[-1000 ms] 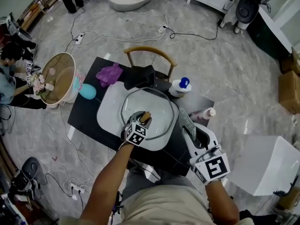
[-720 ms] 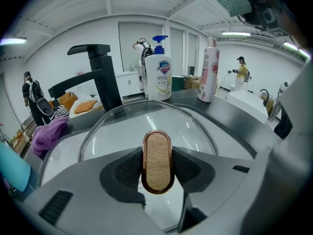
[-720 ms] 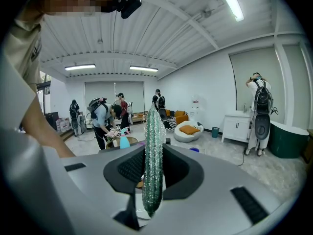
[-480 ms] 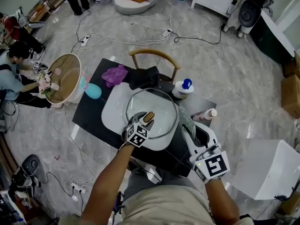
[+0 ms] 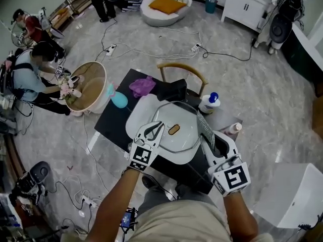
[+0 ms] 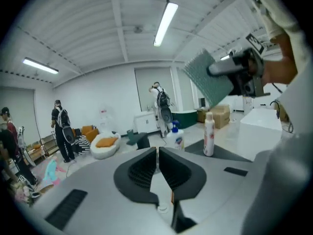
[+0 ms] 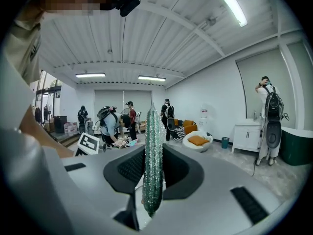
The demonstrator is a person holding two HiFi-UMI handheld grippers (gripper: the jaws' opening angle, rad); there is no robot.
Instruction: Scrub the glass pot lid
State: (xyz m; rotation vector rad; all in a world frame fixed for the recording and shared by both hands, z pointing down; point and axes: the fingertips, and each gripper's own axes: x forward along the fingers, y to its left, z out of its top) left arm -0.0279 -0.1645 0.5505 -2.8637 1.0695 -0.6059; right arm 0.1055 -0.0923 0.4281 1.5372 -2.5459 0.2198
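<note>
The glass pot lid point(image 5: 185, 135) lies flat in a white basin point(image 5: 139, 119) on the black table point(image 5: 112, 121), its wooden knob point(image 5: 174, 130) free. My left gripper point(image 5: 157, 127) hangs above the lid's left side; its jaws have just been closing and now stand shut with nothing between them, as the left gripper view shows point(image 6: 157, 152). My right gripper point(image 5: 208, 138) is shut on a green scrub cloth point(image 5: 202, 124) over the lid's right rim. In the right gripper view the cloth point(image 7: 152, 131) stands upright between the jaws. The cloth point(image 6: 208, 77) also shows at the left gripper view's upper right.
A white bottle with a blue cap point(image 5: 209, 103) and a pink-capped bottle point(image 5: 233, 128) stand at the table's right. A purple cloth point(image 5: 143, 86) and a black cloth point(image 5: 171, 91) lie at the far edge, before a wooden chair point(image 5: 181, 68). People sit by a round table point(image 5: 87, 87) at the left.
My left gripper has left the lid's knob, risen well above the lid and shut its jaws. The right gripper with the cloth has risen a little. The head view has shifted.
</note>
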